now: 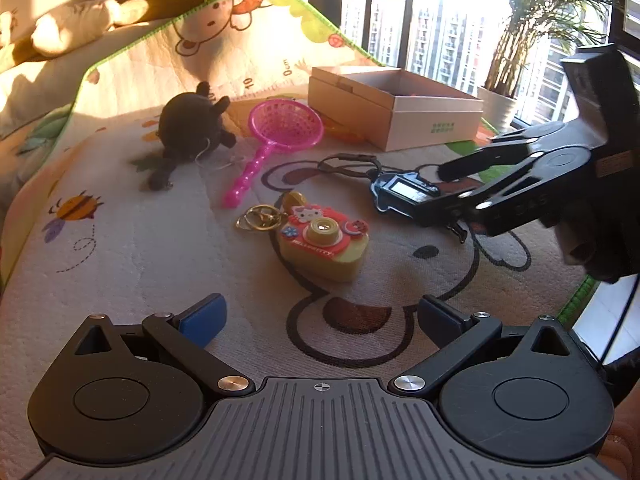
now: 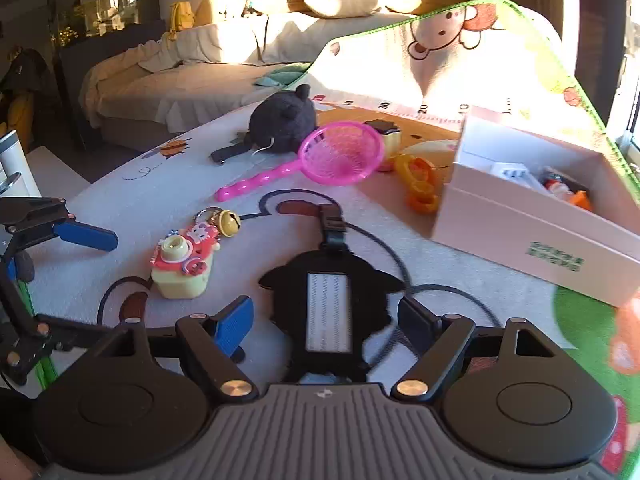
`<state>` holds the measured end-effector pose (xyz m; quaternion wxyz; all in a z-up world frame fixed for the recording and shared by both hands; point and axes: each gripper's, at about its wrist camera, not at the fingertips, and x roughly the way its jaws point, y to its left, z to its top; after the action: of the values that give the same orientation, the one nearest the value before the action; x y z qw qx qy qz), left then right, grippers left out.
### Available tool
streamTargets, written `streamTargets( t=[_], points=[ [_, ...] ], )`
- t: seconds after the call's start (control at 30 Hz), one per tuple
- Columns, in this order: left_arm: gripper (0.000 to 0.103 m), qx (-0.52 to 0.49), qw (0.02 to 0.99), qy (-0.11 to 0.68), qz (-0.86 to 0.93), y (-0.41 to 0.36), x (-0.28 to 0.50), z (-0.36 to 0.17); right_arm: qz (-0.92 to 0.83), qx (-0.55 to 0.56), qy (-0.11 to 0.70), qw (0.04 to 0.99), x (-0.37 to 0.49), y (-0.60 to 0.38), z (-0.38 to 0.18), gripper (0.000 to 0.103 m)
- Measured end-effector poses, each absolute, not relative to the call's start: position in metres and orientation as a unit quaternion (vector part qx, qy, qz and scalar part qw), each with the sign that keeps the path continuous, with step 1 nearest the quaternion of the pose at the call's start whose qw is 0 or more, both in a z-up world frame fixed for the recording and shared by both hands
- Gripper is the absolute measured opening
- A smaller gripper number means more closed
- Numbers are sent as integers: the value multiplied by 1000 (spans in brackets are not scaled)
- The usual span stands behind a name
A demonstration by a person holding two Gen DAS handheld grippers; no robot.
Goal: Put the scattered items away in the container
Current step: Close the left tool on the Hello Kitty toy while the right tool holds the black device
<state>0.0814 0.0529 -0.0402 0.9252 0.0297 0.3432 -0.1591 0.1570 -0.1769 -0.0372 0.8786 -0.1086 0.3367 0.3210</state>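
A black tag with a grey screen and a strap [image 2: 328, 308] lies on the play mat, between the fingers of my right gripper [image 2: 325, 320]. The jaws stand apart and the blue pad on the left is clear of the tag's edge. In the left wrist view the right gripper [image 1: 448, 190] hangs over the same tag [image 1: 404, 192]. My left gripper [image 1: 320, 316] is open with nothing in it, and a yellow and red toy camera keychain [image 1: 324, 240] lies just ahead of it. The open cardboard box [image 2: 500, 220] stands at the right with a few items inside.
A pink toy net [image 1: 286, 124], a black plush animal [image 1: 188, 120] and an orange plastic piece [image 2: 420, 184] lie further back on the mat. A potted plant [image 1: 540, 20] stands by the window behind the box [image 1: 436, 120]. A bed [image 2: 180, 84] lies beyond the mat.
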Motion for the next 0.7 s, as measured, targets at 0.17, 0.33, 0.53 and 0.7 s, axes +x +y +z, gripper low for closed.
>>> streamTargets(
  t=[0.17, 0.33, 0.53, 0.7],
  points=[
    [103, 30, 924, 344, -162, 52, 82, -41, 310, -92, 350, 879, 169, -169, -42, 77],
    [103, 44, 923, 343, -166, 46, 93, -43, 305, -99, 346, 882, 162, -174, -41, 71],
    [103, 76, 923, 333, -176, 32, 119, -46, 257, -69, 347, 900, 143, -216, -42, 71],
    [103, 64, 918, 332, -208, 23, 126, -44, 201, -38, 336, 919, 129, -256, -46, 71]
  ],
)
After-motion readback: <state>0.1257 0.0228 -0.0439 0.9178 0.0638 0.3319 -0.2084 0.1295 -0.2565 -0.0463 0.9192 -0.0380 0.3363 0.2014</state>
